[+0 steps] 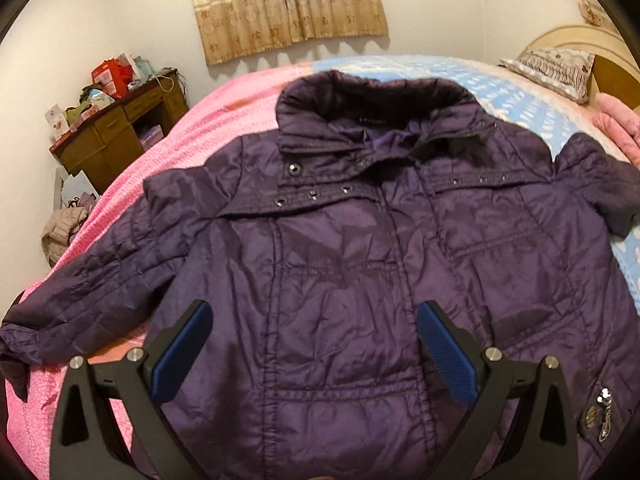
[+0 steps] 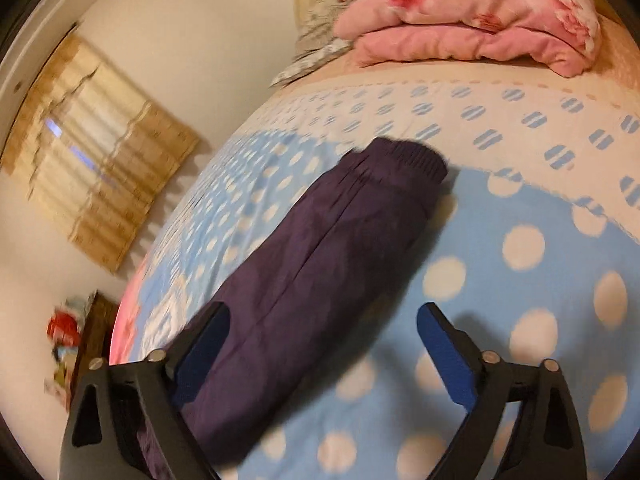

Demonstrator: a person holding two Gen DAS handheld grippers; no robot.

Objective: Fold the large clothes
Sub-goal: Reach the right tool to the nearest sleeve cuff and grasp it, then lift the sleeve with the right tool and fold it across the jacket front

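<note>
A dark purple padded jacket (image 1: 340, 248) lies face up and spread flat on the bed, collar at the far side. Its left sleeve (image 1: 80, 300) reaches the bed's left edge. Its right sleeve (image 2: 304, 264) lies stretched out on the blue dotted blanket, cuff (image 2: 404, 156) pointing away. My left gripper (image 1: 314, 322) is open and empty, above the jacket's lower front. My right gripper (image 2: 326, 324) is open and empty, above the right sleeve, whose lower part passes between its fingers (image 2: 444, 352).
The bed has a pink cover (image 1: 192, 132) on the left and a blue dotted blanket (image 2: 520, 280) on the right. A folded pink quilt (image 2: 472, 28) and a pillow (image 1: 552, 68) lie at the headboard. A cluttered wooden desk (image 1: 116, 128) stands by the far wall.
</note>
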